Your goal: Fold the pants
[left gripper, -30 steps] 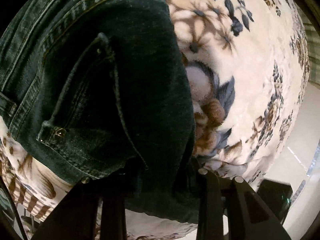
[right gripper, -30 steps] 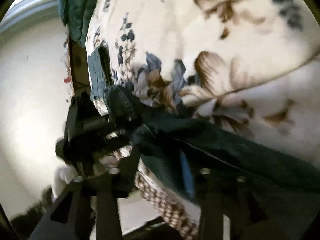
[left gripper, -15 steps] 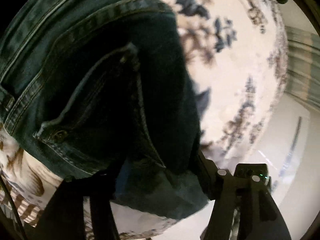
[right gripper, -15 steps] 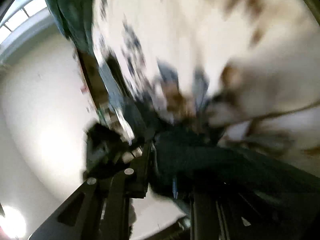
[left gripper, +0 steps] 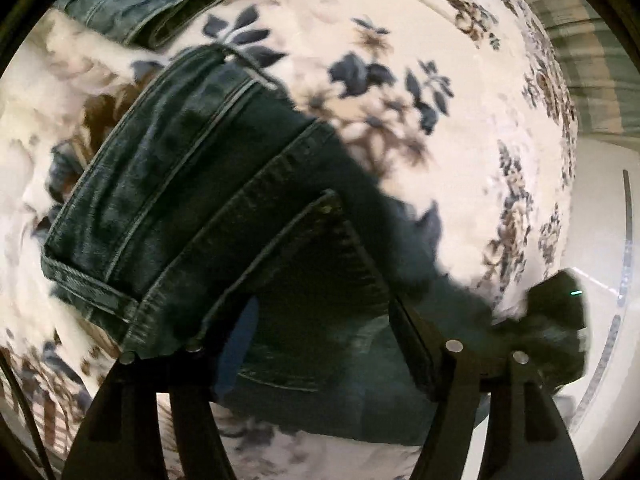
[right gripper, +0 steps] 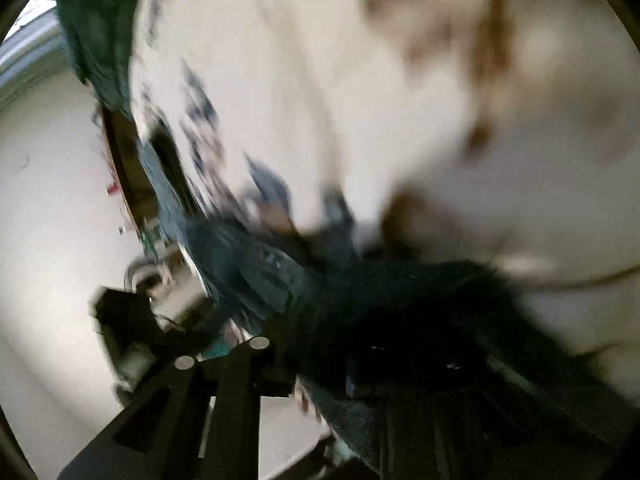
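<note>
Dark blue denim pants (left gripper: 224, 208) lie on a cream floral blanket (left gripper: 472, 92). In the left wrist view the waistband and a pocket fill the middle, and the denim runs down between the fingers of my left gripper (left gripper: 308, 340), which is shut on it. Another part of the pants (left gripper: 160, 4) lies at the top left. In the blurred right wrist view my right gripper (right gripper: 352, 360) is shut on a dark bunch of the pants (right gripper: 400, 304), with the other gripper (right gripper: 128, 320) just to its left.
The blanket (right gripper: 360, 80) covers a bed whose edge drops to a pale floor (left gripper: 600, 240) on the right of the left wrist view. A pale floor or wall (right gripper: 48, 200) and a dark green cloth (right gripper: 100, 20) show at the left of the right wrist view.
The pants have shifted down and away in the left wrist view, so more blanket and a second denim part show. The right wrist view swung and blurred; both grippers kept their hold.
</note>
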Available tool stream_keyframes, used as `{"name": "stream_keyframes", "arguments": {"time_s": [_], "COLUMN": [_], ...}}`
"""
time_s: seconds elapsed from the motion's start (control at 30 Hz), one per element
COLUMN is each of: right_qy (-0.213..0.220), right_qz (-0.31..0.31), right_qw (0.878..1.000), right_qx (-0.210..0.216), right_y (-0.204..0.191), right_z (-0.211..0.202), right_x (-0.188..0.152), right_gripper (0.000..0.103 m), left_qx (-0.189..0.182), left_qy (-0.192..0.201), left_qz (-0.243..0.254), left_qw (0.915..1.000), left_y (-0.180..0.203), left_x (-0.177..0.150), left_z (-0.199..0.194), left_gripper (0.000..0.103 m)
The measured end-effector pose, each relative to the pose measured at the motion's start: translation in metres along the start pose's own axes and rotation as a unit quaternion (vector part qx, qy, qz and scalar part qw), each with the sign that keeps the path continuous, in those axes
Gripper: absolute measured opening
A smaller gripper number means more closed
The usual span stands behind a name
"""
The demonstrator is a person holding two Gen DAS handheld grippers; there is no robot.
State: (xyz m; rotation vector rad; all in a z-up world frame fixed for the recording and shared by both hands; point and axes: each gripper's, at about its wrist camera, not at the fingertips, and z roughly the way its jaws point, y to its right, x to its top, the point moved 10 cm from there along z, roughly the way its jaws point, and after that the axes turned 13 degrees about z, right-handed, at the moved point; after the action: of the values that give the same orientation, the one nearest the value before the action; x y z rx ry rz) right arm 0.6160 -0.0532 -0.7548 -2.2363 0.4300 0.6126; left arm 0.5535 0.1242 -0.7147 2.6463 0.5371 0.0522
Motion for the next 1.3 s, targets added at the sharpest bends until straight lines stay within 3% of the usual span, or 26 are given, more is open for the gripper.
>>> {"name": "stream_keyframes", "arguments": {"time_s": [0.03,0.1,0.2,0.27,0.33,0.4,0.47,0.5,0.53,0.57,0.6,0.67,0.7,0.8,0.83,0.87,0.93,1.0,1.1,1.17,1.23,1.3], "right_qy": [0.023,0.024,0.036,0.087,0.114,0.082,0.069,0.058,0.05,0.055,0.062,0.109,0.111,0.132,0.146,0.168,0.216,0.234,0.218,0.196,0.177,0.184], "right_qz": [-0.01,-0.022,-0.054,-0.063,-0.045,-0.023,-0.03,-0.039,-0.048,-0.06,-0.069,-0.041,-0.037,-0.07,-0.083,-0.089,-0.08,-0.05,0.043,0.115,0.178,0.221], "right_qw": [1.0,0.999,0.995,0.987,0.987,0.995,0.994,0.994,0.993,0.99,0.986,0.983,0.982,0.968,0.963,0.958,0.955,0.96,0.971,0.972,0.967,0.958], "right_qx": [0.0,-0.001,-0.071,-0.12,-0.107,-0.06,-0.075,-0.089,-0.099,-0.118,-0.14,-0.141,-0.145,-0.199,-0.212,-0.217,-0.185,-0.143,-0.085,-0.06,-0.043,-0.02], "right_y": [-0.005,-0.012,-0.008,-0.001,0.006,0.007,0.016,0.02,0.021,0.022,0.03,0.035,0.034,0.022,0.016,0.009,-0.005,-0.002,0.032,0.064,0.094,0.112], "right_z": [-0.014,-0.022,-0.028,-0.049,-0.073,-0.075,-0.074,-0.069,-0.063,-0.057,-0.059,-0.069,-0.068,-0.067,-0.071,-0.077,-0.093,-0.097,-0.073,-0.048,-0.021,-0.003], "right_x": [0.008,0.014,0.015,0.024,0.03,0.027,0.025,0.023,0.023,0.023,0.024,0.041,0.044,0.039,0.033,0.024,-0.003,-0.028,-0.083,-0.112,-0.129,-0.132], "right_gripper": [0.016,0.016,0.017,0.031,0.045,0.05,0.055,0.055,0.047,0.014,0.011,0.011,0.012,0.018,0.025,0.04,0.056,0.058,0.058,0.058,0.058,0.058], "left_qx": [-0.008,-0.008,-0.012,-0.016,-0.017,-0.015,-0.011,-0.009,-0.006,-0.005,-0.005,-0.005,-0.005,-0.013,-0.027,-0.034,-0.046,-0.044,-0.034,-0.018,0.005,0.015], "left_qy": [0.001,0.0,-0.001,-0.002,-0.003,-0.001,0.003,0.004,0.003,0.003,0.001,0.003,0.006,0.043,0.067,0.081,0.103,0.11,0.104,0.086,0.069,0.071], "left_qz": [-0.001,0.0,-0.004,-0.007,-0.006,-0.006,-0.007,-0.006,-0.006,-0.007,-0.007,-0.006,-0.005,-0.024,-0.038,-0.049,-0.073,-0.093,-0.119,-0.125,-0.13,-0.127], "left_qw": [1.0,1.0,0.9999,0.9998,0.9998,0.9999,0.9999,0.9999,1.0,1.0,1.0,1.0,1.0,0.9987,0.9967,0.9949,0.9909,0.9886,0.9869,0.9883,0.9891,0.9893], "left_y": [-0.001,-0.002,-0.002,-0.002,-0.003,-0.003,-0.005,-0.006,-0.008,-0.009,-0.011,-0.013,-0.014,-0.017,-0.02,-0.023,-0.034,-0.047,-0.072,-0.087,-0.101,-0.106], "left_x": [-0.001,0.0,-0.001,-0.001,-0.002,-0.002,-0.002,-0.003,-0.004,-0.006,-0.008,-0.011,-0.012,-0.012,-0.011,-0.011,-0.013,-0.017,-0.024,-0.026,-0.028,-0.026], "left_z": [-0.001,-0.001,-0.004,-0.006,-0.009,-0.011,-0.014,-0.015,-0.014,-0.014,-0.013,-0.014,-0.016,-0.034,-0.046,-0.054,-0.067,-0.073,-0.068,-0.053,-0.036,-0.027], "left_gripper": [0.066,0.066,0.066,0.066,0.066,0.066,0.066,0.066,0.066,0.066,0.066,0.066,0.066,0.066,0.066,0.066,0.066,0.066,0.066,0.066,0.066,0.065]}}
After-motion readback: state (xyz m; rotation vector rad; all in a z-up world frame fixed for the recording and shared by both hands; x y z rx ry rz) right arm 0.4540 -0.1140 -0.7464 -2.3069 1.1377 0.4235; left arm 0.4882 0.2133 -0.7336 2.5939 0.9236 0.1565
